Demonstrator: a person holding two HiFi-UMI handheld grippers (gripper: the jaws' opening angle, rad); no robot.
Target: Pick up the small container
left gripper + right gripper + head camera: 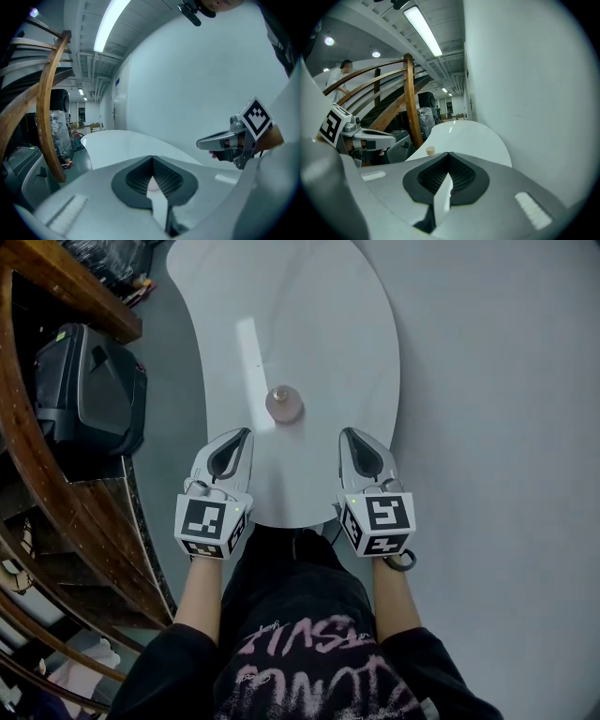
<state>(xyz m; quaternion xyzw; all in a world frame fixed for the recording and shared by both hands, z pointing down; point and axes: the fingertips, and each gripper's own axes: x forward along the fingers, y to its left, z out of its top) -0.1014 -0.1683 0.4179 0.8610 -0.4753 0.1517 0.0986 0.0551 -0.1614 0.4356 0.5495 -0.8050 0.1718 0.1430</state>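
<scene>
A small container (283, 403) with a round cork-coloured lid stands upright near the middle of the white table (319, 324). In the right gripper view the small container (430, 150) shows just left of the jaw tips, a short way ahead. My left gripper (247, 432) and right gripper (345, 431) rest over the table's near edge, one on each side of the container and both short of it. Each is shut, tips together, with nothing held. The left gripper view looks past my left gripper (152, 158) to the right gripper (200, 142); I cannot make out the container there.
Curved wooden railings (56, 474) run down the left side, with a black case (89, 385) on the floor beside them. Grey floor (506, 427) surrounds the table. A pale wall (525, 84) stands on the right. A person (340, 70) is far off behind the rails.
</scene>
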